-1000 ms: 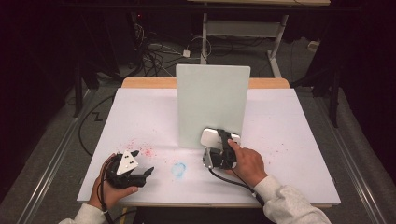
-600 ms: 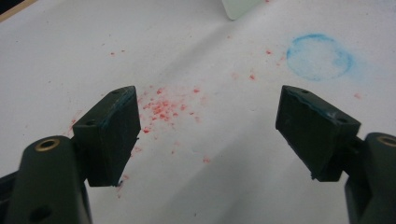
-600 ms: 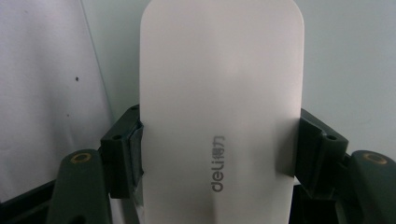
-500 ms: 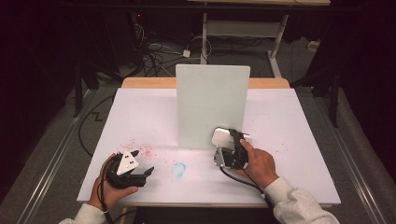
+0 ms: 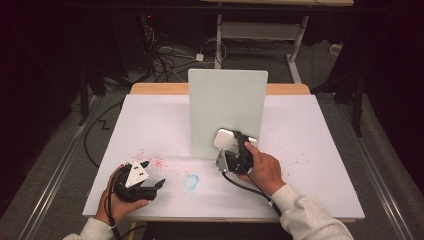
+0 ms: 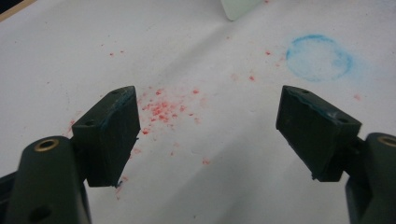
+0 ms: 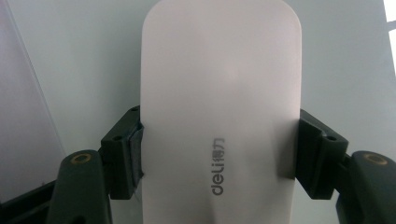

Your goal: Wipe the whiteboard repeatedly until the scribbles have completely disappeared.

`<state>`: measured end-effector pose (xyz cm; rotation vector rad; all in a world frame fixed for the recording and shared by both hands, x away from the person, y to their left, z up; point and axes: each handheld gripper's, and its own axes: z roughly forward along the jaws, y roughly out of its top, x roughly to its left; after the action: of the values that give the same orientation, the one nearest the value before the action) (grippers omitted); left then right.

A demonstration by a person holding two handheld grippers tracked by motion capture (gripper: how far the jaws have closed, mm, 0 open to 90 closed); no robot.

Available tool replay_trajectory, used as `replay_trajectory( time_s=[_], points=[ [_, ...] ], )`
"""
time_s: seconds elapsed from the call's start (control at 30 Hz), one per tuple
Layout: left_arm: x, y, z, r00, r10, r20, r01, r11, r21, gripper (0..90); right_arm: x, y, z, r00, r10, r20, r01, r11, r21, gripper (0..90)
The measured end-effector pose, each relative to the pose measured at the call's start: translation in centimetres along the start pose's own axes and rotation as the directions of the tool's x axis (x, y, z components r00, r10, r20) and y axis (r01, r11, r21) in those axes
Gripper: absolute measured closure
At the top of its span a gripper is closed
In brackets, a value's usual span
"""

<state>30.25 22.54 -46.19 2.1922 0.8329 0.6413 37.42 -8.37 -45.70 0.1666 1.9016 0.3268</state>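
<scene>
We see the right gripper (image 5: 231, 145) clamped on a white deli mouse (image 7: 219, 107), fingers (image 7: 126, 154) pressing both its sides, right of frame centre in the high view, against the upright pale-green board (image 5: 227, 107). Left gripper (image 5: 150, 186) rests lower left on the table (image 5: 310, 145), fingers (image 6: 109, 135) spread wide, empty, over red specks (image 6: 163, 107); blue ring stain (image 6: 320, 57) upper right.

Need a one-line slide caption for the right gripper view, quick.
Right gripper clamps a white eraser marked "deli", held flat against the upright pale board.
</scene>
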Motion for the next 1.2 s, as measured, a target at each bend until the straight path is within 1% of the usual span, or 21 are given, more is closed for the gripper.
replay_trajectory(
  time_s=[0.13,0.27,0.3,0.33,0.37,0.4,0.43,0.5,0.53,0.57,0.63,0.7,0.73,0.77,0.8,0.93,1.0,1.07,1.13,1.17,1.2],
  points=[
    [0.0,0.0,0.0,1.0,-0.001,0.002,0.001,1.0,0.0,20.5,0.6,1.2,0.3,1.0,-0.004,-0.009,0.004,1.0,-0.021,30.5],
    [0.0,0.0,0.0,1.0,0.003,0.002,-0.003,1.0,0.002,20.5,1.4,2.3,0.6,0.9998,-0.017,-0.005,0.017,0.999,-0.045,30.5],
    [0.1,0.0,0.0,1.0,0.005,0.002,-0.005,1.0,0.004,20.5,1.7,2.7,0.6,0.9996,-0.022,-0.017,0.022,0.999,-0.033,30.4],
    [0.1,0.0,0.0,1.0,0.004,0.002,-0.004,1.0,0.004,20.5,2.3,3.3,0.8,0.9986,-0.047,-0.023,0.046,0.998,-0.045,30.4],
    [0.1,0.0,0.0,1.0,0.003,0.002,-0.003,1.0,0.004,20.5,2.3,3.3,0.8,0.9986,-0.047,-0.023,0.046,0.998,-0.045,30.4],
    [0.1,0.0,-0.1,1.0,0.002,0.002,-0.002,1.0,0.002,20.5,2.8,3.7,0.9,0.9977,-0.061,-0.029,0.059,0.997,-0.053,30.4],
    [0.1,-0.1,-0.1,1.0,0.002,0.003,-0.002,1.0,0.001,20.5,3.2,4.0,1.0,0.9963,-0.082,-0.024,0.081,0.995,-0.058,30.5],
    [0.1,-0.1,-0.1,1.0,0.002,0.004,-0.002,1.0,0.0,20.5,3.9,4.5,1.0,0.9946,-0.099,-0.032,0.097,0.994,-0.047,30.5],
    [0.1,-0.1,-0.1,1.0,0.001,0.005,0.0,1.0,-0.001,20.5,4.2,4.7,1.1,0.9948,-0.099,-0.025,0.098,0.994,-0.054,30.5],
    [0.1,-0.1,-0.1,1.0,0.001,0.005,-0.001,1.0,0.0,20.5,4.3,4.8,1.1,0.9941,-0.105,-0.029,0.103,0.994,-0.047,30.5],
    [0.1,-0.1,-0.1,1.0,0.001,0.006,-0.001,1.0,0.001,20.5,4.6,4.9,1.1,0.9937,-0.109,-0.026,0.108,0.993,-0.051,30.5],
    [0.1,-0.1,0.0,1.0,0.003,0.008,-0.003,1.0,0.001,20.5,4.9,4.8,1.1,0.993,-0.115,-0.03,0.113,0.993,-0.044,30.5],
    [0.1,-0.1,0.0,1.0,0.004,0.006,-0.004,1.0,0.002,20.5,5.0,4.8,1.1,0.9916,-0.123,-0.04,0.122,0.992,-0.039,30.4],
    [0.1,-0.1,0.0,1.0,0.003,0.006,-0.003,1.0,0.002,20.5,5.2,4.7,1.1,0.9912,-0.128,-0.035,0.126,0.991,-0.04,30.5],
    [0.1,-0.1,-0.1,1.0,0.004,0.007,-0.004,1.0,0.002,20.5,5.3,4.6,1.0,0.9897,-0.137,-0.044,0.135,0.99,-0.036,30.5],
    [0.1,-0.1,-0.1,1.0,0.002,0.005,-0.002,1.0,0.002,20.5,5.1,3.9,0.9,0.9882,-0.147,-0.041,0.146,0.989,-0.032,30.5],
    [0.1,-0.1,-0.1,1.0,-0.001,0.005,0.001,1.0,0.0,20.5,4.6,3.3,0.7,0.9888,-0.144,-0.041,0.143,0.989,-0.024,30.5],
    [0.1,-0.1,-0.1,1.0,-0.001,0.004,0.001,1.0,0.0,20.5,3.8,2.5,0.5,0.9917,-0.12,-0.045,0.12,0.993,-0.011,30.5],
    [0.0,-0.1,-0.1,1.0,0.002,0.004,-0.002,1.0,0.0,20.5,2.9,1.7,0.3,0.9951,-0.092,-0.035,0.092,0.996,-0.001,30.5],
    [0.0,-0.1,-0.1,1.0,0.003,0.003,-0.003,1.0,0.001,20.5,2.4,1.3,0.3,0.9968,-0.076,-0.026,0.076,0.997,-0.006,30.5],
    [0.0,0.0,-0.1,1.0,0.004,0.003,-0.004,1.0,0.003,20.5,1.9,0.9,0.2,0.9979,-0.059,-0.027,0.059,0.998,0.007,30.5]
  ],
)
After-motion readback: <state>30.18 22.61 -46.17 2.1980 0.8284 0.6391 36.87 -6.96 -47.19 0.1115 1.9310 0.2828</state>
